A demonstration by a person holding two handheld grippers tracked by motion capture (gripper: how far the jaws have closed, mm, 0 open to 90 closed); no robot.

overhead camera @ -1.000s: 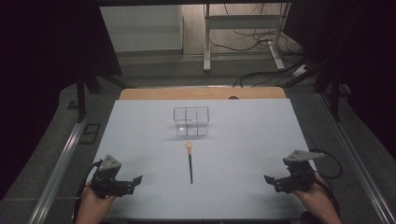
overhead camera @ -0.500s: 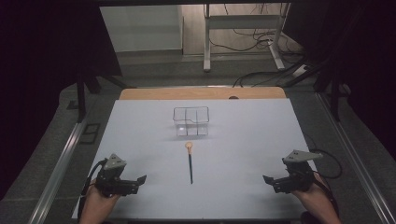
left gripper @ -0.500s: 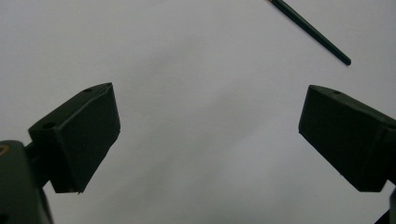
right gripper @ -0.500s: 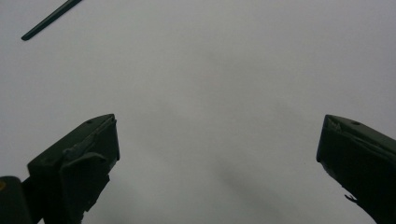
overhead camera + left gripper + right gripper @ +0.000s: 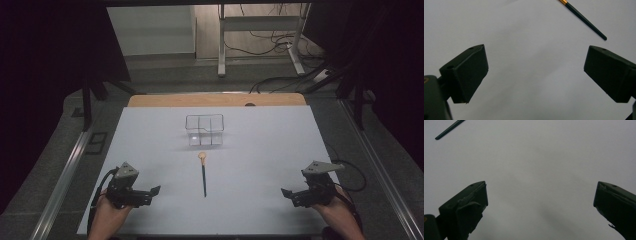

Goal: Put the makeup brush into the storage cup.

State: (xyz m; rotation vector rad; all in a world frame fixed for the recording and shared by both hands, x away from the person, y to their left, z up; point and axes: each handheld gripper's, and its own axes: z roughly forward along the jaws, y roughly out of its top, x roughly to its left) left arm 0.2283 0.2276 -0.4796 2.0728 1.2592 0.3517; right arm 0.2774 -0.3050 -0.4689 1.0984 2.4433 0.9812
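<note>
A brush (image 5: pixel 203 175) with a dark handle and a pale round head lies in the middle of the white table (image 5: pixel 260 150), head pointing away from me. Behind it stands a clear divided box (image 5: pixel 204 129). My left gripper (image 5: pixel 152 192) rests open at the front left, its jaws pointing toward the brush. Its own view catches the handle end of the brush (image 5: pixel 584 20) at the upper right, with my left gripper (image 5: pixel 535 72) wide open over bare table. At the front right my right gripper (image 5: pixel 286 194) is open too. Its view, past my right gripper (image 5: pixel 540 205), includes the brush tip (image 5: pixel 447 130) at the upper left.
A wooden strip (image 5: pixel 215 100) runs along the table's far edge. Metal rails (image 5: pixel 65 175) flank both sides. Beyond the table stand a frame's legs (image 5: pixel 260 40) with cables on the floor.
My left gripper has slid a little to the right along the front edge, toward the brush. The right gripper, the brush and the box have stayed put.
</note>
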